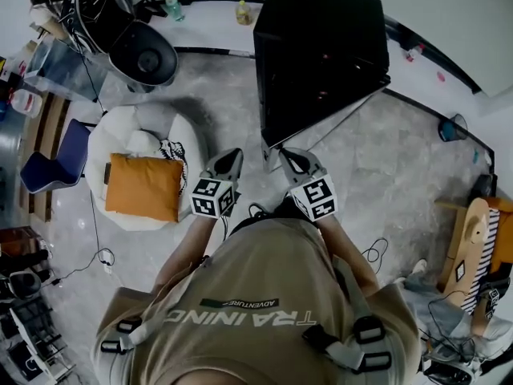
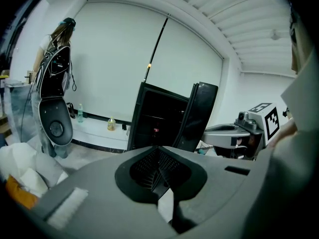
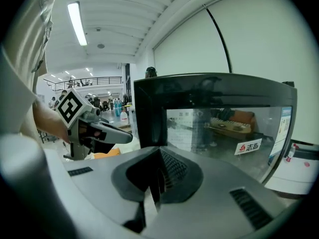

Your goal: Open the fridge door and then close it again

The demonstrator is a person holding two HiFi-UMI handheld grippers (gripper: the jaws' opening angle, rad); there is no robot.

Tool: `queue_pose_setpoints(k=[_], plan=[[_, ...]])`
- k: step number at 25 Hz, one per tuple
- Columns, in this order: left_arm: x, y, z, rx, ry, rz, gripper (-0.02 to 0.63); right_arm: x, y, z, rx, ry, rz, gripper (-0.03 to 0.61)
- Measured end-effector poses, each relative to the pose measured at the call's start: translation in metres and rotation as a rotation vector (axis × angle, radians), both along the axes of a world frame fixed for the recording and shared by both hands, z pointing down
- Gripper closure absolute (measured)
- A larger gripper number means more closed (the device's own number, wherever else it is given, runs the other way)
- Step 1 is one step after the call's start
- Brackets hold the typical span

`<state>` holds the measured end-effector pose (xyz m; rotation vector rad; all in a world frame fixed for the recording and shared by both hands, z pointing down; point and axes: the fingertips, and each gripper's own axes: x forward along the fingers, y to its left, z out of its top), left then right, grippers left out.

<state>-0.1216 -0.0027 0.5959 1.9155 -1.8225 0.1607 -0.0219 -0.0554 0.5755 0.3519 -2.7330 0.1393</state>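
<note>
The left claw [image 1: 228, 159] is shut tight. Its two grey jaws press together with nothing between them. The right claw [image 1: 290, 159] is shut the same way and holds nothing. Both claws are smooth grey plastic with bumpy black pads inside. Just ahead of them stands the fridge [image 1: 321, 54], a tall, shiny black box. Its door [image 2: 202, 116] stands open, ahead of the left claw and a little to the right. In front of the right claw, the door's glass shines like a mirror. A soft, square orange pillow [image 1: 144, 187] lies left of the left claw.
</note>
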Motion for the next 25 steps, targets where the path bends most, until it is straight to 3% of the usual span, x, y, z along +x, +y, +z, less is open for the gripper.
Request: queue_pose_setpoints(k=[7,15,25], plan=[[-0.024,-0.009,0.000,-0.017,0.030,-0.095,0.612,-0.021,-0.017,0.002,-0.016,-0.044,-0.046,0.583],[-0.051,-0.038,-0.016,-0.043,-0.035,-0.128,0.614,-0.055,-0.033,-0.001,-0.059,-0.071,-0.127,0.583],[-0.070,-0.077,-0.013,-0.063,-0.061,-0.179,0.613,-0.086,-0.065,-0.004,-0.070,-0.120,-0.201,0.583]])
